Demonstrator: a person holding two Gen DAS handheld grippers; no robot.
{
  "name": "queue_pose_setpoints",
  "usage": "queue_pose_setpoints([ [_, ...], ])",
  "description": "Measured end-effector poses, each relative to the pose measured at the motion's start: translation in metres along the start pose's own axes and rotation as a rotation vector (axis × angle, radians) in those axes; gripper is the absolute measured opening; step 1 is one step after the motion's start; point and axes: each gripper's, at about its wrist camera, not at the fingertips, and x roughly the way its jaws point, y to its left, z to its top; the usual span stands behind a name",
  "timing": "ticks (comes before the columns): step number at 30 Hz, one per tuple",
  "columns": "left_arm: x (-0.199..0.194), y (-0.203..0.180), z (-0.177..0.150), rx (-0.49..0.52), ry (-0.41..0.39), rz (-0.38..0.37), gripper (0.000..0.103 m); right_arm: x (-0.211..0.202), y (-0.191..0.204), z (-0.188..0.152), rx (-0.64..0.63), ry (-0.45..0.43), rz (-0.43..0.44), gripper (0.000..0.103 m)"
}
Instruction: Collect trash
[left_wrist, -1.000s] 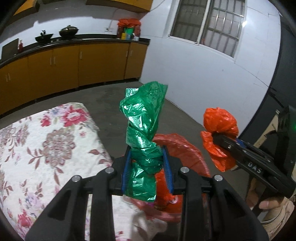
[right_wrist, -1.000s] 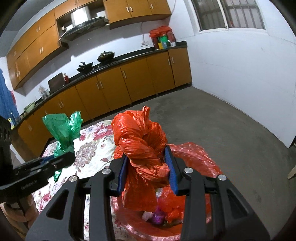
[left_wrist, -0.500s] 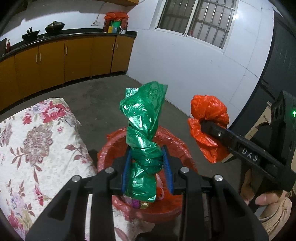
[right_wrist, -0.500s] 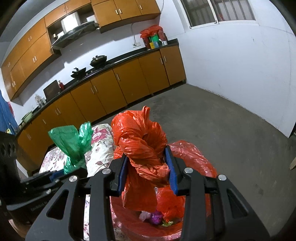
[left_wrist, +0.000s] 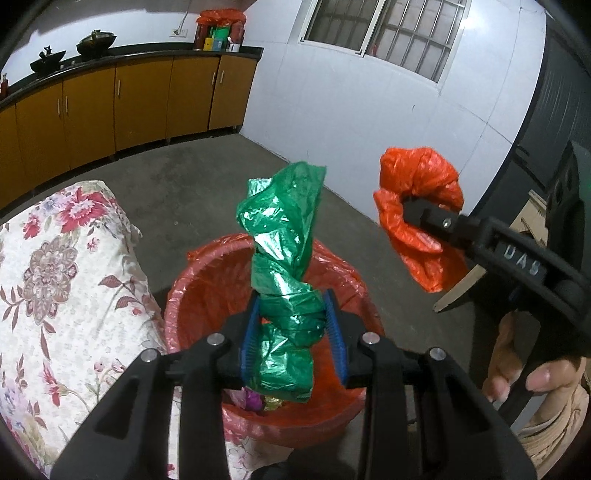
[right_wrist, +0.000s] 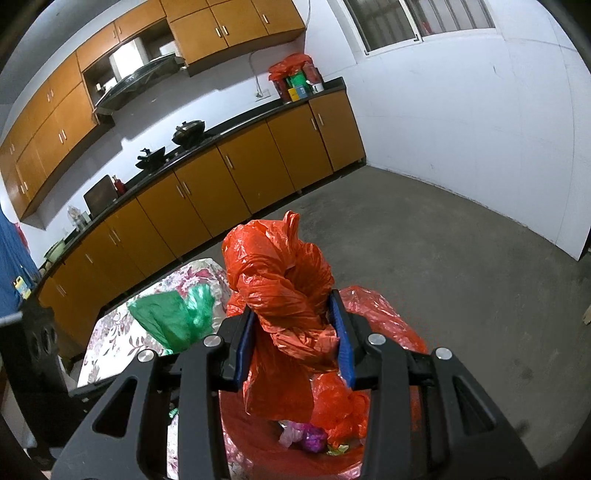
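Concrete floor (left_wrist: 207, 192) and white walls frame the scene, with brown cabinets (right_wrist: 236, 173) at the back. A second ago the red-lined bin (left_wrist: 192, 280) sat mostly hidden behind the left claw (left_wrist: 293, 334); now its whole rim shows right below that claw. The left claw's jaws are opening, yet the twisted green bag (left_wrist: 284, 266) is between the blue pads, which touch it on both sides. Its long axis runs upright, the loose end pointing up past the tips. The right claw (right_wrist: 295, 336) pinches the crumpled orange bag (right_wrist: 284, 291), also upright, over the same bin. To the left claw's left lies a flowered cloth (left_wrist: 55, 280). Right of it, a hand (left_wrist: 532, 380) holds the other claw. Wrappers (right_wrist: 314, 439) lie in the bin.
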Motion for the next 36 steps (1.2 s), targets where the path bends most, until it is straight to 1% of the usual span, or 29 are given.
queue_pose_setpoints([
  [1,0.002,0.000,-0.001,-0.001,0.005,0.001,0.037,0.000,0.000,0.000,0.005,0.000,0.001,0.039],
  [3,0.006,0.002,-0.003,-0.006,0.016,0.006,0.045,0.001,-0.002,-0.001,0.019,0.002,0.009,0.043],
  [5,0.010,0.005,-0.006,-0.012,0.026,0.009,0.050,0.002,-0.005,-0.003,0.030,0.009,0.015,0.048],
  [8,0.013,0.009,-0.010,-0.020,0.039,0.028,0.052,-0.002,-0.007,-0.005,0.042,0.007,0.012,0.056],
  [10,0.011,0.014,-0.012,-0.029,0.041,0.044,0.052,-0.005,-0.008,-0.007,0.042,0.007,0.007,0.057],
  [12,0.005,0.023,-0.015,-0.047,0.032,0.073,0.053,-0.009,-0.007,-0.008,0.034,0.004,-0.009,0.060],
  [13,0.000,0.028,-0.017,-0.058,0.019,0.091,0.054,-0.013,-0.007,-0.009,0.026,-0.004,-0.024,0.064],
  [14,-0.007,0.032,-0.019,-0.066,0.003,0.110,0.058,-0.017,-0.006,-0.010,0.018,-0.012,-0.039,0.069],
  [15,-0.013,0.034,-0.020,-0.071,-0.012,0.126,0.061,-0.021,-0.005,-0.010,0.011,-0.022,-0.054,0.073],
  [16,-0.024,0.038,-0.023,-0.078,-0.040,0.155,0.063,-0.026,-0.005,-0.012,0.003,-0.033,-0.071,0.080],
  [17,-0.034,0.041,-0.025,-0.081,-0.066,0.179,0.068,-0.031,-0.003,-0.013,-0.004,-0.045,-0.086,0.084],
  [18,-0.043,0.043,-0.027,-0.082,-0.087,0.199,0.072,-0.034,-0.002,-0.011,-0.009,-0.055,-0.097,0.084],
  [19,-0.056,0.045,-0.030,-0.082,-0.122,0.234,0.075,-0.041,0.001,-0.014,-0.028,-0.076,-0.119,0.088],
  [20,-0.065,0.046,-0.032,-0.080,-0.146,0.258,0.081,-0.047,0.004,-0.016,-0.043,-0.097,-0.140,0.092],
  [21,-0.076,0.047,-0.035,-0.079,-0.174,0.289,0.086,-0.054,0.007,-0.018,-0.061,-0.131,-0.163,0.092],
  [23,-0.099,0.048,-0.042,-0.079,-0.233,0.352,0.092,-0.064,0.014,-0.020,-0.087,-0.175,-0.184,0.092],
  [26,-0.132,0.048,-0.053,-0.085,-0.302,0.439,0.098,-0.083,0.021,-0.028,-0.095,-0.239,-0.189,0.092],
  [28,-0.147,0.046,-0.062,-0.086,-0.334,0.482,0.099,-0.094,0.027,-0.033,-0.094,-0.253,-0.169,0.093],
  [30,-0.162,0.040,-0.073,-0.084,-0.354,0.533,0.099,-0.102,0.033,-0.036,-0.108,-0.257,-0.175,0.101],
  [31,-0.169,0.038,-0.079,-0.085,-0.365,0.563,0.099,-0.107,0.037,-0.039,-0.122,-0.264,-0.182,0.101],
  [34,-0.190,0.032,-0.097,-0.088,-0.397,0.612,0.099,-0.120,0.049,-0.048,-0.159,-0.264,-0.194,0.101],
  [36,-0.202,0.028,-0.104,-0.092,-0.411,0.616,0.099,-0.127,0.058,-0.054,-0.170,-0.260,-0.209,0.101],
])
